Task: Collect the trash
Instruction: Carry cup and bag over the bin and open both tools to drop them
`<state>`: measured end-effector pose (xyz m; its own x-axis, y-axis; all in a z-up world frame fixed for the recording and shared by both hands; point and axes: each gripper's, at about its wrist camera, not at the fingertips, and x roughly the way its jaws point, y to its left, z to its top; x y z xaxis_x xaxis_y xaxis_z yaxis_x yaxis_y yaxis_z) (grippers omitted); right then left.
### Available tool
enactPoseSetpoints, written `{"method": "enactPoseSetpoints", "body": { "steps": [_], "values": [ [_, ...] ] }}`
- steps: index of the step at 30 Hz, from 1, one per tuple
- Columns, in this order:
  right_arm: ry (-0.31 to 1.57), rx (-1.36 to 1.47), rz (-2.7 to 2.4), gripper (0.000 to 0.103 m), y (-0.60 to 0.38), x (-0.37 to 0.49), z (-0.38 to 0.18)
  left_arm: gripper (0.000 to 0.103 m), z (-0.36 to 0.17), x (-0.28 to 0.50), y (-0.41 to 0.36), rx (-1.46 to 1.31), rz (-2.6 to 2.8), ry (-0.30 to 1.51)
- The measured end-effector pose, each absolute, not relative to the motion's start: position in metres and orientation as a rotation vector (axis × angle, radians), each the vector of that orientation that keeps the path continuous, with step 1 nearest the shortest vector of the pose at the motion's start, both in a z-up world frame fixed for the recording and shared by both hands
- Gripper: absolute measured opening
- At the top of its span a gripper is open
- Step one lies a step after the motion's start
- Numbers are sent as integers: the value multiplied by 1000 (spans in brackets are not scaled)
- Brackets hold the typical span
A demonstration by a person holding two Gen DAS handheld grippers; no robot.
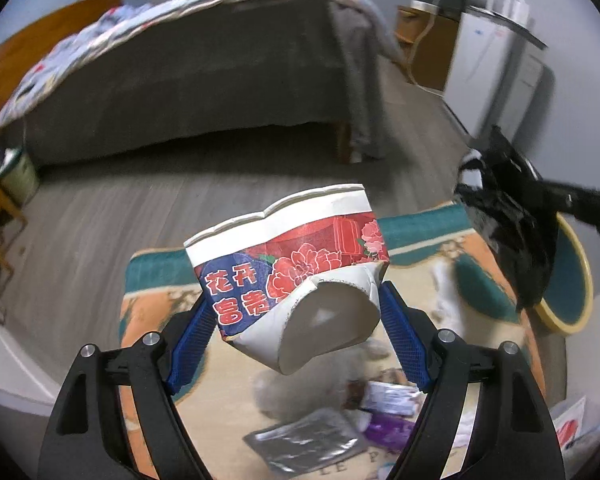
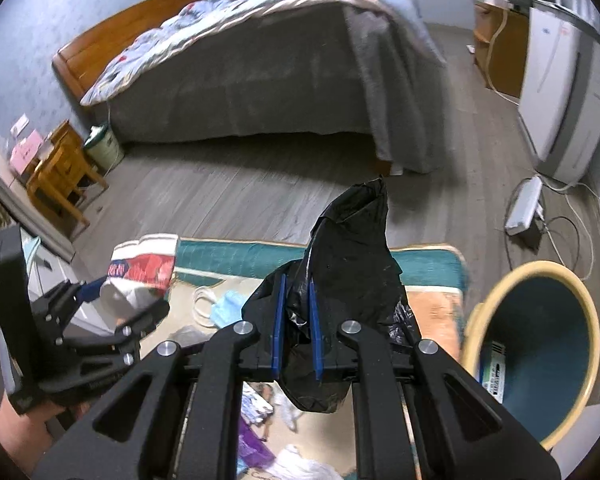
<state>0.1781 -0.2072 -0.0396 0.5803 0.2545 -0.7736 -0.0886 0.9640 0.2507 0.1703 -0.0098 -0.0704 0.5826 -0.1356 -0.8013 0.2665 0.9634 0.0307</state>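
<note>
Crushed paper cup (image 1: 288, 272) clamped in my left hand-held gripper (image 1: 296, 320), off the rug (image 1: 420, 220), bottom toward me. Bin (image 2: 540, 344) lies right, nearer my right hand-held gripper (image 2: 298, 328), clenched on black bag (image 2: 352, 264).

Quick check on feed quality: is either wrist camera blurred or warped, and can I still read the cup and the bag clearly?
Left wrist: strong fisheye bending, bed and room edges smeared, yet the crushed paper cup between the left gripper pads stays sharp; litter on the rug is soft. Right wrist: same curvature, blur toward the edges, black plastic bag in the right gripper crisp, bin slightly smeared.
</note>
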Motion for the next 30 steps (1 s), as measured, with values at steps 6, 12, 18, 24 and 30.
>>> {"method": "enactPoseSetpoints", "body": {
  "steps": [6,12,18,24,30],
  "values": [
    [896,243,142,11,-250,164,-28,80,-70,165,-47,193,-296,907],
    [890,264,65,11,-294,153,-30,80,-72,161,-84,220,-347,902],
    [897,317,-41,11,-344,148,-41,80,-76,150,-117,245,-424,903],
    [923,341,-183,11,-380,144,-62,80,-81,132,-154,242,-499,907],
    [929,392,-238,11,-402,138,-73,80,-90,122,-196,226,-540,931]
  ]
}}
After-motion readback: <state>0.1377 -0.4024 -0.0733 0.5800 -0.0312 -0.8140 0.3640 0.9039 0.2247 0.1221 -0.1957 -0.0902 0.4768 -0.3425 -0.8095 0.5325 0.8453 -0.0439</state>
